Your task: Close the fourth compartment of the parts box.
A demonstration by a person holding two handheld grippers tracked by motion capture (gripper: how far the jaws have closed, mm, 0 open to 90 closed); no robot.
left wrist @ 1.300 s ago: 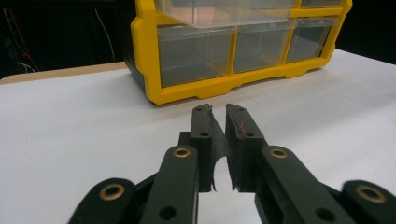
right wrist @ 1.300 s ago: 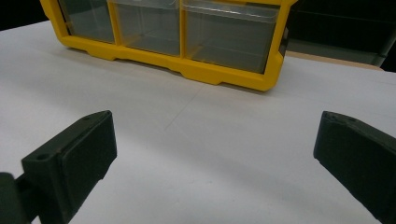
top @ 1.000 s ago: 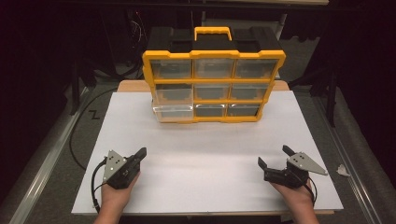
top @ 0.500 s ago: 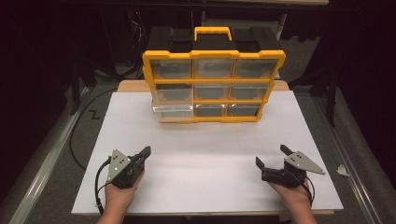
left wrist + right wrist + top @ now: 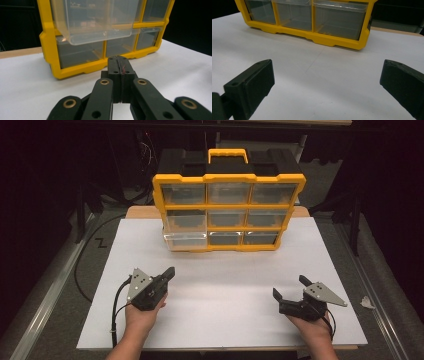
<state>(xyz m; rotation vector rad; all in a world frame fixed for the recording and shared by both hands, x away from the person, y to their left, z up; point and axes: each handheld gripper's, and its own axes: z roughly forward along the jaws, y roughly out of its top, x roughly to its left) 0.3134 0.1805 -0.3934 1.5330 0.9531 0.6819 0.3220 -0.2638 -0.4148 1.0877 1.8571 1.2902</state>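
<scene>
Beyond both grippers stands the yellow organizer [image 5: 229, 212], left gripper [image 5: 170, 272] pressed together, right gripper [image 5: 290, 287] spread apart.

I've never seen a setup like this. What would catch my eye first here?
Most striking is the yellow organizer box with clear drawers, standing upright at the far side of the white table; one clear drawer on its left column is pulled out. Near the front edge, a person's hands hold two black tools: the left gripper has its jaws pressed together, the right gripper has them spread wide.
</scene>
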